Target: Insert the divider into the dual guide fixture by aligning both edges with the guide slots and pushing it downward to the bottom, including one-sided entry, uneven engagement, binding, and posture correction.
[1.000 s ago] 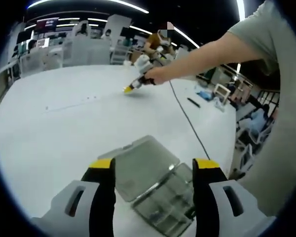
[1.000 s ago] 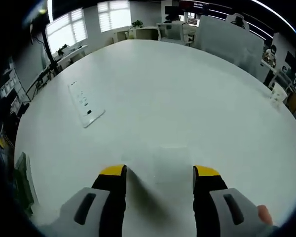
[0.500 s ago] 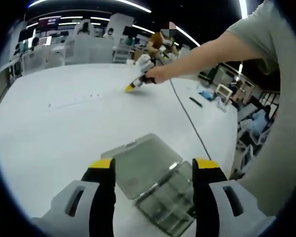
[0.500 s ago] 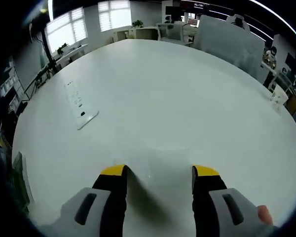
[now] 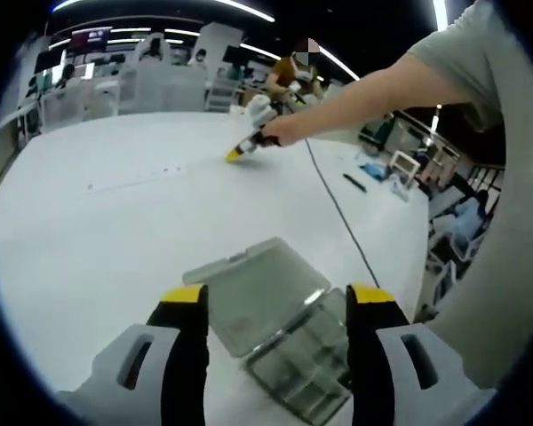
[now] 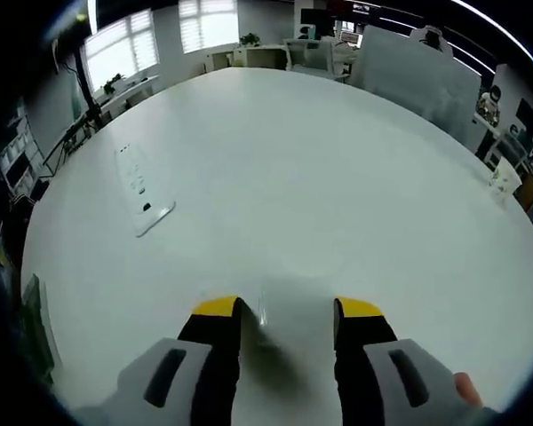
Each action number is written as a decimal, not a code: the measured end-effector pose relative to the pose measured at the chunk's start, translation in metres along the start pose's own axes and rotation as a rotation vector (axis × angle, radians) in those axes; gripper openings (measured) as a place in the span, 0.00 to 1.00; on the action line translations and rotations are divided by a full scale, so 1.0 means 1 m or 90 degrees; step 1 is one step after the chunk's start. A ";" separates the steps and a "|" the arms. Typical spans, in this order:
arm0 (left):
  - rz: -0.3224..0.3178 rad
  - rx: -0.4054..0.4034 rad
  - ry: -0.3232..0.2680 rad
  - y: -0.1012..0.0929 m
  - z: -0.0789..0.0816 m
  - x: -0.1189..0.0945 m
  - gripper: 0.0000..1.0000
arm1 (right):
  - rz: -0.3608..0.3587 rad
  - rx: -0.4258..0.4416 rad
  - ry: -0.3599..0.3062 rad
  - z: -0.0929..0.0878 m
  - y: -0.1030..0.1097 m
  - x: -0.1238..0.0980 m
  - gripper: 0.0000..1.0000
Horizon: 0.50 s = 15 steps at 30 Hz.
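Observation:
In the right gripper view a thin, nearly clear divider (image 6: pixel 298 293) lies flat on the white table (image 6: pixel 320 160). My right gripper (image 6: pixel 287 308) is low over it, its yellow-tipped jaws on either side of it. A narrow gap still shows at the left jaw. The left gripper view shows that same right gripper (image 5: pixel 240 153) far across the table, at the end of a person's outstretched arm (image 5: pixel 373 98). My left gripper (image 5: pixel 277 295) is open and hovers over a clear grey compartment box (image 5: pixel 266 297) with its lid folded open, not touching it.
A white power strip (image 6: pixel 140 182) lies on the table to the left of the right gripper, and appears as a long strip (image 5: pixel 133 179) in the left gripper view. A black cable (image 5: pixel 338 209) runs across the table. Desks and chairs ring the room.
The right gripper's jaws have drawn closer together around the divider and the gripper has edged forward. The left gripper has hardly moved over the box.

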State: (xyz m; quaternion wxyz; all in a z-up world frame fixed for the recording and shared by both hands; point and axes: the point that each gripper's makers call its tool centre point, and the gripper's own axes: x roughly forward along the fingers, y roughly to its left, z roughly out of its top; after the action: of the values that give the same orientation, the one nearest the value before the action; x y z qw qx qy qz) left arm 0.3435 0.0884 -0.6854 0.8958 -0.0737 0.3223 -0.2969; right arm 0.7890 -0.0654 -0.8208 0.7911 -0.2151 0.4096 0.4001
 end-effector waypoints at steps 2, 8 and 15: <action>0.000 0.001 0.000 -0.001 0.000 0.000 0.60 | 0.003 -0.006 0.006 0.000 0.004 -0.004 0.30; 0.004 0.000 -0.001 -0.001 0.000 -0.003 0.60 | 0.006 -0.016 0.016 0.000 0.009 -0.006 0.29; 0.004 0.000 -0.002 -0.003 -0.002 -0.005 0.60 | 0.032 -0.056 0.031 -0.008 0.019 -0.011 0.28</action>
State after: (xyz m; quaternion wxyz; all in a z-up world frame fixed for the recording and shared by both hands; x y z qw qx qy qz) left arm 0.3379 0.0885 -0.6830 0.8972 -0.0730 0.3211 -0.2944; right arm 0.7659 -0.0643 -0.8166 0.7605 -0.2488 0.4160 0.4320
